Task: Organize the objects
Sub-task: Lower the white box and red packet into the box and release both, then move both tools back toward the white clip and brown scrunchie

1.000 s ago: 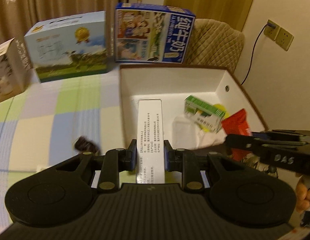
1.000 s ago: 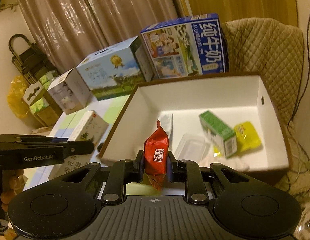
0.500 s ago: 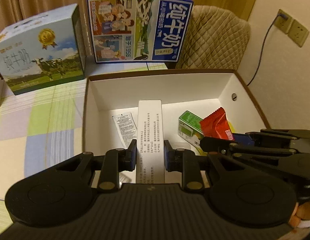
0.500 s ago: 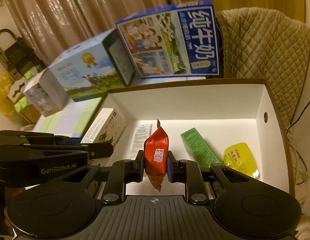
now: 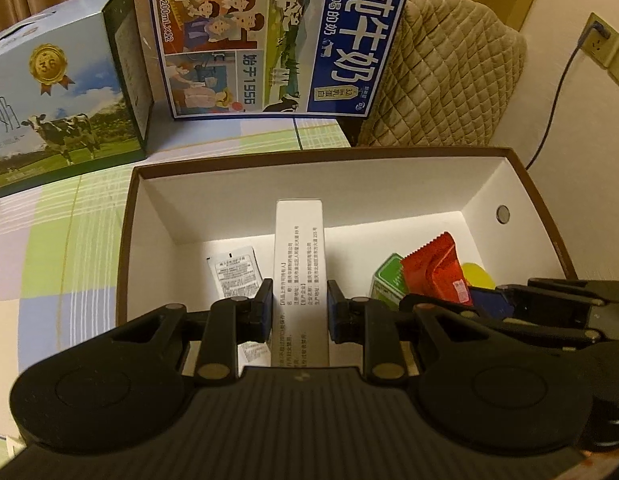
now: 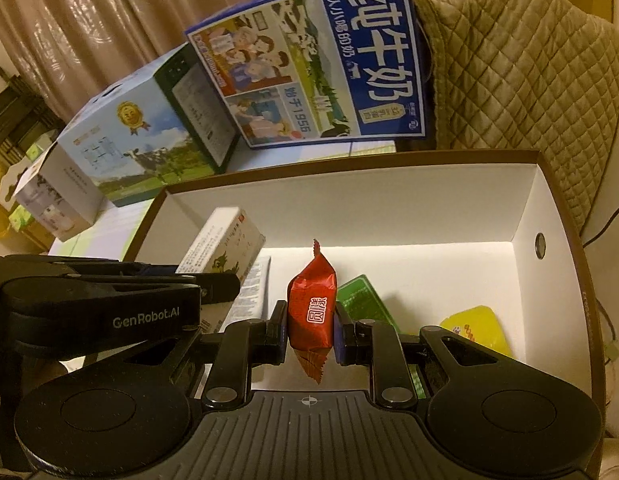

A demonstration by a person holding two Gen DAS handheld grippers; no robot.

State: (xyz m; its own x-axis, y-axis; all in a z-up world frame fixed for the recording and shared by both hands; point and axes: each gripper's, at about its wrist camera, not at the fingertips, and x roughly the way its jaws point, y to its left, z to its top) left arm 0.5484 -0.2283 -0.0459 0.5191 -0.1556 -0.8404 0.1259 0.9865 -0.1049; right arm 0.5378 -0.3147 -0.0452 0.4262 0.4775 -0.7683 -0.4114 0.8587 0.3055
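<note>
The checked tablecloth (image 5: 69, 240) covers the table, filling the left wrist view from nine to twelve o'clock. At twelve o'clock stands the blue milk carton (image 5: 277, 36), upright against the curtain (image 6: 89, 12), with the quilted chair (image 5: 449, 64) at one o'clock beside it. At ten o'clock sits the green milk carton (image 5: 57, 108), just beside the blue one.

Nearer, the open white box (image 5: 349, 192) with a brown rim takes up the centre of both views. On its floor lie a green packet (image 6: 363, 300) and a yellow packet (image 6: 475, 326) at three to four o'clock in the right wrist view, touching or nearly touching, and a printed white sachet (image 5: 235, 276) at eight o'clock of the left view's centre.

The left gripper (image 5: 299, 308) is clamped on a tall white medicine box (image 5: 299, 264), held upright by its narrow sides over the inside of the open box, its top pointing to twelve o'clock. Whether its lower end touches the floor of the box is hidden.

The right gripper (image 6: 311, 332) is pinched on a red candy wrapper (image 6: 312, 312), upright between the pads, also above the inside of the box. In the left view it sits at three o'clock, close beside the left gripper, over the green packet.

A small white carton (image 6: 53, 196) stands at nine o'clock in the right view, beside the green milk carton.
</note>
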